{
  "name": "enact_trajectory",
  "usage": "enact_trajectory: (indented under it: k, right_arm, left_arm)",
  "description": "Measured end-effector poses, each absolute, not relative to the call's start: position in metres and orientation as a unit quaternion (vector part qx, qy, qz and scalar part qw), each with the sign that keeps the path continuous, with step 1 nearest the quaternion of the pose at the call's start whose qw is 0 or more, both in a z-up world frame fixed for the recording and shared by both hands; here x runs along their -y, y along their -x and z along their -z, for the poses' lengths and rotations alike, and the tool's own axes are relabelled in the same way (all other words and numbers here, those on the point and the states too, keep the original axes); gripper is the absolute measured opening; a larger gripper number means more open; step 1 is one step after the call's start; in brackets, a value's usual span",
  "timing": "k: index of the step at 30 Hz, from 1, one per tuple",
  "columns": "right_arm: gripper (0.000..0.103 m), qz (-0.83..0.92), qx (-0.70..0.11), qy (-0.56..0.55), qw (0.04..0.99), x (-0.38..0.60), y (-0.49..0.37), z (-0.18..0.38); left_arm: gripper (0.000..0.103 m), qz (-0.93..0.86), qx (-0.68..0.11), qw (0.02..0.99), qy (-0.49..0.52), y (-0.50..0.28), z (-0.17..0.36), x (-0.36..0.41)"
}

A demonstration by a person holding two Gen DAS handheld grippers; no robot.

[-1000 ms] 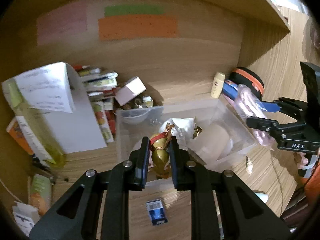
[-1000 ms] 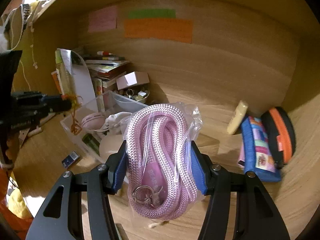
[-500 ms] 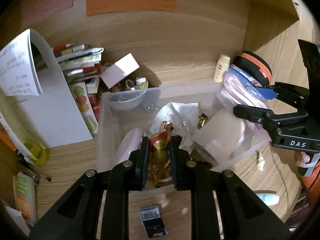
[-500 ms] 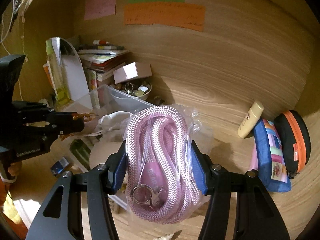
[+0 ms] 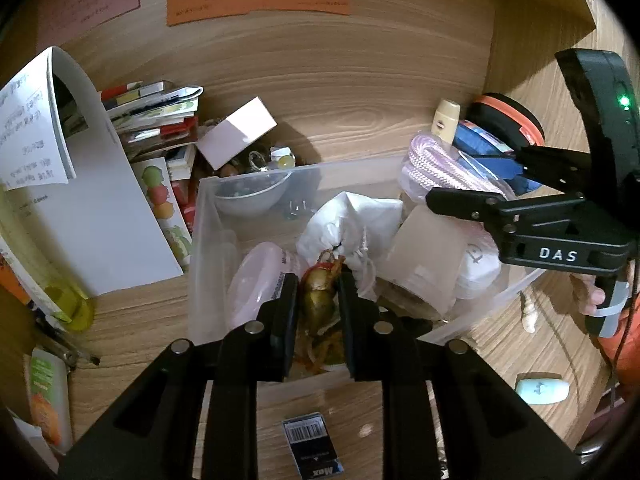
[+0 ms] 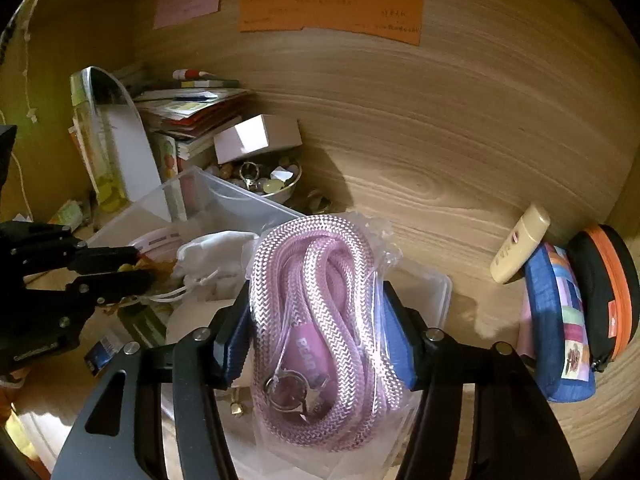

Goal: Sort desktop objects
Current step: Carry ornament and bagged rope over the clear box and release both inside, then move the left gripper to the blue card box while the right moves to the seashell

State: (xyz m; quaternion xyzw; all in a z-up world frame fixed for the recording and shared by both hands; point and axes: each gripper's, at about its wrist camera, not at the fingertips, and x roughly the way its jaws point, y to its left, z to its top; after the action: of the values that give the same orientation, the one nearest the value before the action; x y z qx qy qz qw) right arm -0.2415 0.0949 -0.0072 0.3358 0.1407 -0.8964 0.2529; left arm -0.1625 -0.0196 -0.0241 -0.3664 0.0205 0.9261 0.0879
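1. The clear plastic bin [image 5: 208,216] sits on the wooden desk [image 5: 360,112]; its near wall is hidden behind the left gripper [image 5: 317,280], and its far corner is covered by the bagged rope in the right wrist view
2. The pink rope in its plastic bag [image 6: 320,320] is clamped between the blue pads of the right gripper [image 6: 320,332], jaws spread wide around the coil, held above the bin's right end; the bag's lower edge is cut off by the frame
3. The white cloth pouch [image 5: 352,220] lies inside the bin, just beyond the left fingertips
4. The small gold figurine [image 5: 318,300] is pinched between the left jaws, nearly closed, over the bin's middle; its lower part is dark and hard to make out
5. The barcoded box [image 5: 310,448] lies on the desk below the left gripper, partly cropped
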Motion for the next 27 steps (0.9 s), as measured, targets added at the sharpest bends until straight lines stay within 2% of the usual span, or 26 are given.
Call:
enact_trajectory:
  k: [3,7,9,13,15,18,25,27]
  right_arm:
    - [0.057,0.899,-0.146,-0.331,0.247,-0.092,0.242,0.008]
    - [0.059,0.901,-0.163,-0.324,0.236,-0.087,0.239,0.008]
    - [0.066,0.901,-0.177,-0.323,0.229,-0.084,0.235,0.007]
    - [0.071,0.9,-0.201,-0.315,0.224,-0.079,0.223,0.005]
    - [0.08,0.902,-0.215,-0.306,0.215,-0.078,0.215,0.002]
    - [0.082,0.907,-0.229,-0.289,0.204,-0.08,0.202,-0.003]
    - [0.088,0.91,-0.236,-0.284,0.187,-0.093,0.18,-0.01]
    - [0.088,0.912,-0.233,-0.286,0.182,-0.099,0.176,-0.011]
  left_arm:
    - [0.021,-0.927,-0.017,0.09,0.365,0.162,0.023,0.021]
    - [0.044,-0.932,-0.016,0.088,0.35,0.157,0.018,0.021]
    - [0.046,-0.936,-0.017,0.088,0.341,0.153,0.014,0.02]
    - [0.048,-0.937,-0.019,0.094,0.336,0.15,0.011,0.018]
    - [0.05,-0.938,-0.02,0.093,0.334,0.149,0.011,0.017]
    - [0.055,-0.939,-0.017,0.092,0.33,0.147,0.007,0.019]
    - [0.075,-0.948,-0.016,0.072,0.311,0.137,-0.007,0.02]
    - [0.077,-0.949,-0.018,0.069,0.308,0.133,-0.009,0.018]
